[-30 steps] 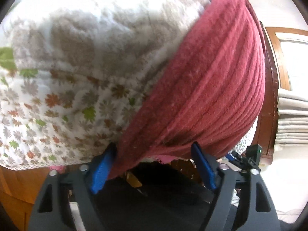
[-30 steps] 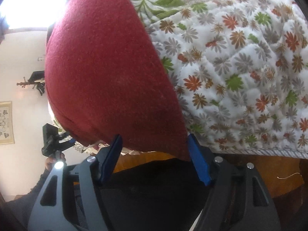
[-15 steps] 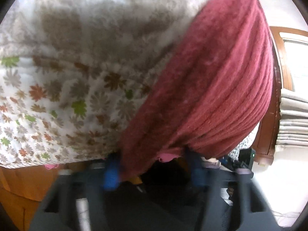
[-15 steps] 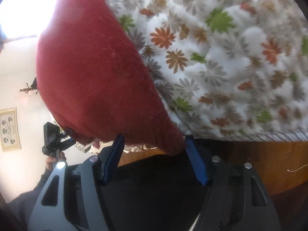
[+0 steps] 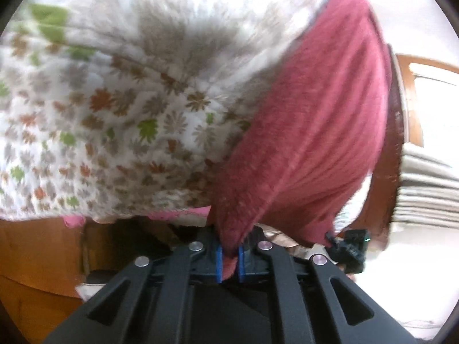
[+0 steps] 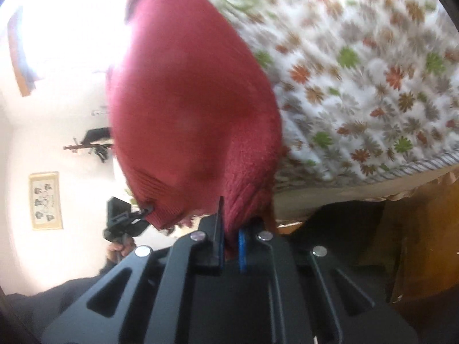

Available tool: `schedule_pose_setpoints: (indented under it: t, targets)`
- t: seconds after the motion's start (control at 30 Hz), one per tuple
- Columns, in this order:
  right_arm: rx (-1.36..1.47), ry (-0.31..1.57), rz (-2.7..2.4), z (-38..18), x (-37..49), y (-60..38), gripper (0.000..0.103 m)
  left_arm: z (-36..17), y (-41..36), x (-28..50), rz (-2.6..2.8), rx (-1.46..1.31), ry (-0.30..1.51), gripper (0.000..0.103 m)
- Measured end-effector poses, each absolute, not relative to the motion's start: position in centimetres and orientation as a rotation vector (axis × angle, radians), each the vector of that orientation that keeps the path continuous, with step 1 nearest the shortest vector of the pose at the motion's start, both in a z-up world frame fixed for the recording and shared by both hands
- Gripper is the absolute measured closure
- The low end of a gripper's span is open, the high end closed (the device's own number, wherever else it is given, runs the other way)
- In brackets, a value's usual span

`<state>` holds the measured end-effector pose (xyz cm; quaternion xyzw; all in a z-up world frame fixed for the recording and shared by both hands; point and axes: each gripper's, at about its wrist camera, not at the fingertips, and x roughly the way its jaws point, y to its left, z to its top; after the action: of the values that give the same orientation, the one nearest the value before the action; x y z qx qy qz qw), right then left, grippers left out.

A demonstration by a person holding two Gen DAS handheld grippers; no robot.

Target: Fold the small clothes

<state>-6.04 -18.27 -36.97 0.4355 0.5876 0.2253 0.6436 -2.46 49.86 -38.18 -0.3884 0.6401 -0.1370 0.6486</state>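
A dark red knitted garment stretches from the floral bed cover down to my left gripper, which is shut on its near corner between blue pads. In the right wrist view the same red garment hangs in front of the lens, and my right gripper is shut on its ribbed hem corner. The other gripper shows at the left there, pinching the far corner of the hem. Both views are blurred by motion.
A white quilt with orange, green and grey flowers covers the bed. Wooden bed frame runs below it. A stack of folded pale cloth sits at the right. A framed picture hangs on the white wall.
Both grippers went from wide open around the garment's edge to shut on it. The red garment now hangs pulled toward both cameras, lifted off the quilt at its near edge.
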Motion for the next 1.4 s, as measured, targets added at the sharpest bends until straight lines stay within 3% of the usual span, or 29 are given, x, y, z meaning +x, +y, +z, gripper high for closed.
schedule_pose_setpoints:
  t: [0.17,0.33,0.53,0.7,0.87,0.9,1.0,1.1,1.17,1.4]
  targets:
    - [0.997,1.286,0.536,-33.6,-6.3,-19.7,0.097,-34.0,51.9,-4.5,-0.381,-1.01,1.344,0.096]
    - [0.994,1.341,0.495,-34.8,-6.5,-20.3,0.097,-34.6,52.8,-4.2,-0.364,-1.041,1.351,0.096]
    - [1.078,1.2,0.565,-30.1,-6.0,-21.2,0.097,-30.0,51.1,-3.5,-0.492,-1.203,1.213,0.096]
    - [1.099,1.115,0.611,-25.5,0.3,-22.6,0.097,-26.8,51.8,0.0,-0.539,-1.442,1.029,0.096]
    - [1.086,1.159,0.577,-25.1,10.4,-23.3,0.097,-28.6,53.1,6.9,-0.365,-1.649,0.912,0.096]
    - [1.089,1.178,0.557,-25.9,11.7,-23.2,0.091,-30.0,53.4,8.3,-0.297,-1.697,0.914,0.095]
    - [1.077,1.241,0.513,-27.2,14.4,-22.7,0.075,-32.4,53.2,10.1,-0.164,-1.747,0.945,0.089]
    - [1.038,1.199,0.552,-25.1,15.1,-23.1,0.07,-32.8,53.3,10.4,-0.127,-1.753,0.95,0.081]
    - [1.01,1.163,0.558,-23.8,14.8,-24.0,0.067,-30.9,53.8,10.3,-0.156,-1.692,0.929,0.059]
    - [0.665,1.194,0.54,-22.2,13.4,-24.5,0.066,-24.0,53.7,9.9,-0.193,-1.257,0.972,0.022]
